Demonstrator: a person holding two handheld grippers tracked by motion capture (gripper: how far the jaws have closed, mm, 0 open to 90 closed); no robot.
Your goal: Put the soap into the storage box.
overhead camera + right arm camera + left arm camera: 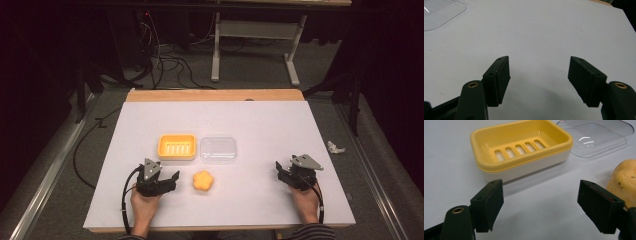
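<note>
Two claws rest low on a white desk (260, 120), one in each hand, near the desk's front edge. The left claw (167, 180) sits toward the front left, its jaws spread wide and holding nothing. The right claw (284, 170) sits toward the front right, also wide and holding nothing, well apart from the left one.

Between them, nearer the left claw, lies a yellow soap (203, 181), just beside that claw's jaw tips. In the left gripper view the soap (624, 182) shows at the right edge, just beyond the right-hand jaw, outside the gap between the jaws. Ahead of the left claw stands a yellow dish (176, 146) with a slotted insert, near the jaws but not touching them. A clear lid (218, 149) lies flat just beside the dish, on its right side.

Bare desk stretches behind the dish and lid to the far wooden edge, and also ahead of the right claw, whose view shows open white surface with the lid's corner far off at the upper left. Cables lie on the floor (250, 70) beyond the desk.
</note>
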